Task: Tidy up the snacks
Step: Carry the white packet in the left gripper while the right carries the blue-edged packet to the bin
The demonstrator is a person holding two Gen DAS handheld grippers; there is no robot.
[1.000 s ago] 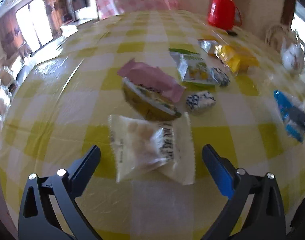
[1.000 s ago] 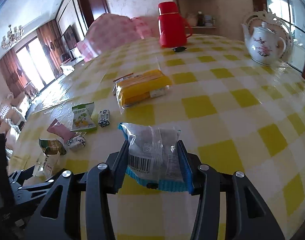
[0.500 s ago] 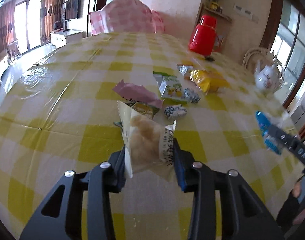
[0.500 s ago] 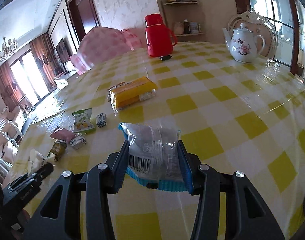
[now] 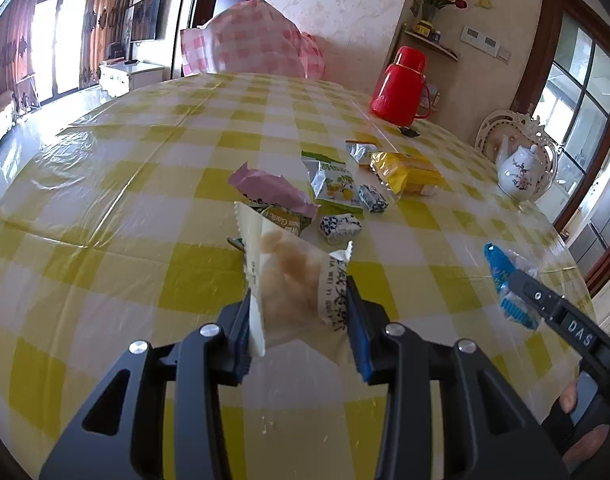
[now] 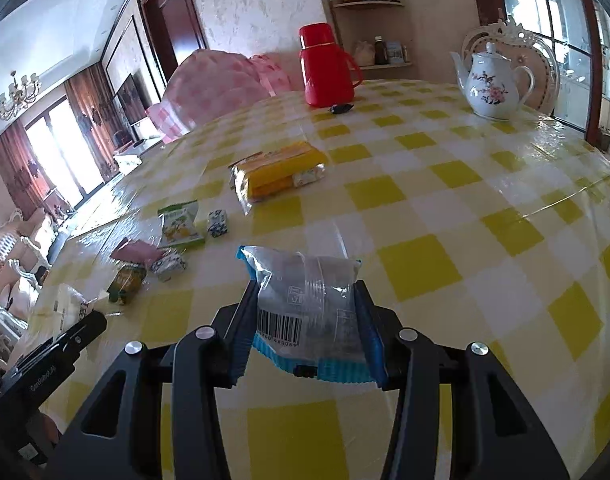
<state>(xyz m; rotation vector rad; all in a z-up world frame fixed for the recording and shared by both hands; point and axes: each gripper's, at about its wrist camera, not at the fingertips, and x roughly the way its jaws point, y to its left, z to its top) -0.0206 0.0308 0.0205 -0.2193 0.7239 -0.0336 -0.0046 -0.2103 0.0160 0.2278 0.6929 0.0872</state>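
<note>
My left gripper point(image 5: 299, 312) is shut on a white packet of pale round snacks point(image 5: 293, 276), lifted clear of the yellow-checked table point(image 5: 105, 200). My right gripper point(image 6: 307, 308) is shut on a clear packet with blue edges and a barcode point(image 6: 305, 288), also held above the cloth. The blue-edged packet point(image 5: 501, 268) shows at the right of the left wrist view. Loose snacks lie mid-table: a pink packet point(image 5: 269, 188), a green garlic packet point(image 5: 285, 220), a green-white packet point(image 5: 333, 180), two small blue-white sweets point(image 5: 341, 228) and a yellow packet point(image 5: 409, 172).
A red thermos point(image 5: 401, 88) stands at the table's far side with a small dark object beside it. A white flowered teapot point(image 5: 519, 172) sits at the right edge. A pink checked chair cover point(image 5: 249, 48) rises behind the table.
My left gripper closed on the white packet, which lay flat on the cloth, and lifted it as the view tilted up. The right gripper kept its hold and moved a little across the table.
</note>
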